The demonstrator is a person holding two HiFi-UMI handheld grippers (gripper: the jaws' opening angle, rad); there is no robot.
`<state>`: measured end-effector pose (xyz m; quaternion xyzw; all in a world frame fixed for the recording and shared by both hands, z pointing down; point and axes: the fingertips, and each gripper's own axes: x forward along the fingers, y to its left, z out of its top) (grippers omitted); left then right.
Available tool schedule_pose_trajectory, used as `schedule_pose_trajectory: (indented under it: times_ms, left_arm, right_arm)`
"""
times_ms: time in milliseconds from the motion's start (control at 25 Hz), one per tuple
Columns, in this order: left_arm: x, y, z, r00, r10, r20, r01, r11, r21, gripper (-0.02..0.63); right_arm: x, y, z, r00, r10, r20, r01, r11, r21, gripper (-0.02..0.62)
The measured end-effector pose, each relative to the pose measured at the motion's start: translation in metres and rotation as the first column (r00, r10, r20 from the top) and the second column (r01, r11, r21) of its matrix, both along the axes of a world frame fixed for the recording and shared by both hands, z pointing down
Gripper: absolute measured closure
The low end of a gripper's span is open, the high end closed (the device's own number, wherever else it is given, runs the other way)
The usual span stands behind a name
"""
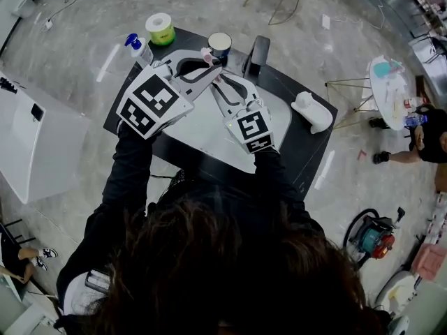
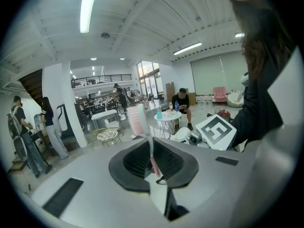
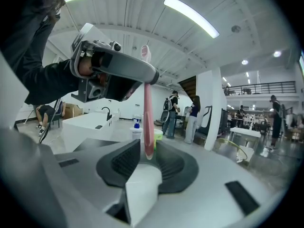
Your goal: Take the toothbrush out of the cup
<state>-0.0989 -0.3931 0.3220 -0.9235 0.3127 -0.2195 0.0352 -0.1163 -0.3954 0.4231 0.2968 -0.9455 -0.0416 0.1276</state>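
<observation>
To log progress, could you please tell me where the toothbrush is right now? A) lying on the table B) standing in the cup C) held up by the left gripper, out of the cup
C: the left gripper is shut on the toothbrush, away from the cup.

Toothbrush (image 1: 207, 53) shaft behind left tool (image 1: 213, 67)

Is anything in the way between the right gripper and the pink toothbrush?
No, nothing visible is in the way. The left gripper holds the toothbrush upright, out of the cup. The brush's bottom end hangs right between the fingers of the right gripper. I cannot tell whether those fingers are squeezing it yet.
</observation>
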Motion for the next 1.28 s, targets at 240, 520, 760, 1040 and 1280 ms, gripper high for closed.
schedule_pose_trajectory:
  times_ms: [240, 520, 760, 1040, 1280]
  left_arm:
    - [0.007, 0.008, -0.001, 1.0, 0.012, -0.005, -0.012, 1.0, -0.01, 0.58]
    - [0.014, 0.015, -0.008, 1.0, 0.008, -0.027, -0.006, 0.998, 0.06, 0.578]
    - [0.019, 0.021, -0.013, 1.0, 0.019, 0.0, -0.018, 0.98, 0.199, 0.577]
    - [0.001, 0.02, -0.032, 0.981, -0.036, -0.19, 0.081, 0.968, 0.237, 0.466]
    - [-0.02, 0.022, -0.023, 0.952, -0.119, -0.283, 0.179, 0.963, 0.199, 0.466]
  right_arm:
    - [0.003, 0.003, 0.001, 1.0, 0.015, -0.016, -0.014, 1.0, 0.011, 0.506]
    - [0.01, 0.008, -0.004, 1.0, 0.011, 0.016, -0.011, 1.0, 0.004, 0.528]
    - [0.009, 0.009, -0.008, 0.999, 0.019, 0.051, -0.018, 1.0, -0.009, 0.529]
    - [0.011, 0.008, -0.021, 0.991, 0.038, 0.127, -0.035, 0.999, -0.029, 0.529]
    - [0.022, 0.007, -0.032, 0.986, 0.065, 0.152, -0.061, 0.998, -0.026, 0.529]
